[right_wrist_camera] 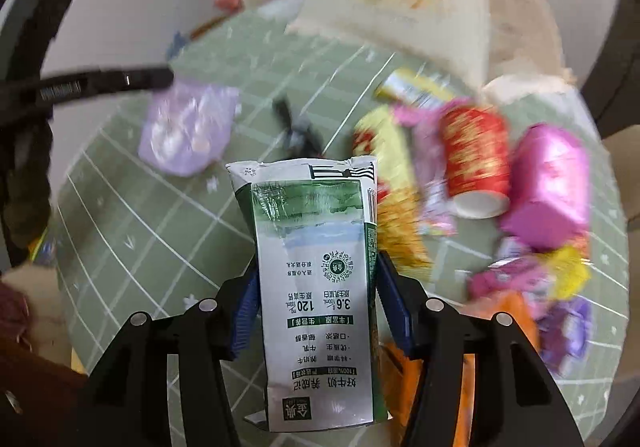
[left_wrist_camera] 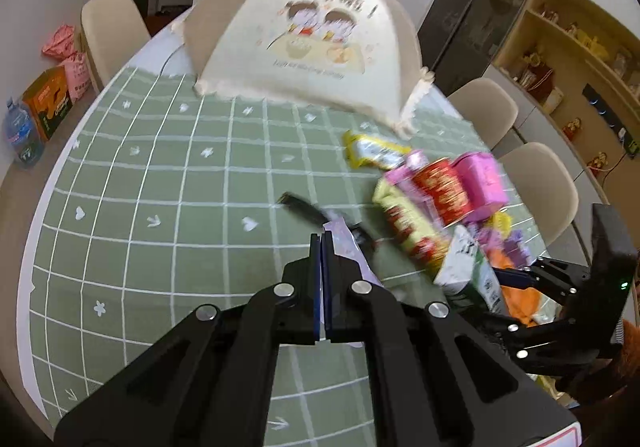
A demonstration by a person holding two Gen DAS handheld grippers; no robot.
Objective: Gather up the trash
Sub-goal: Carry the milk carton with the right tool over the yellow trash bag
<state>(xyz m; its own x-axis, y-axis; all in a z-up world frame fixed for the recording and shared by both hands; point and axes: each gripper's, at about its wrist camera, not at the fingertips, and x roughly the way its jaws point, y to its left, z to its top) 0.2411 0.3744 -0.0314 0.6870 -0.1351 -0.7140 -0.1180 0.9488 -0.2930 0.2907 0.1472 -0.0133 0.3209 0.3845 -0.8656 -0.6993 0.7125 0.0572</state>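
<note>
Both hand-held grippers work over a table spread with a green grid-patterned tablecloth (left_wrist_camera: 160,183). Left gripper (left_wrist_camera: 323,243) is pinched shut on a thin lilac wrapper (right_wrist_camera: 188,127). Right gripper (right_wrist_camera: 316,279) has its blue pads against a creased green-and-white milk carton (right_wrist_camera: 316,287). Glossy trash (right_wrist_camera: 476,167) lies beside a cream fabric food cover (left_wrist_camera: 304,43); beige chairs ring the table.
</note>
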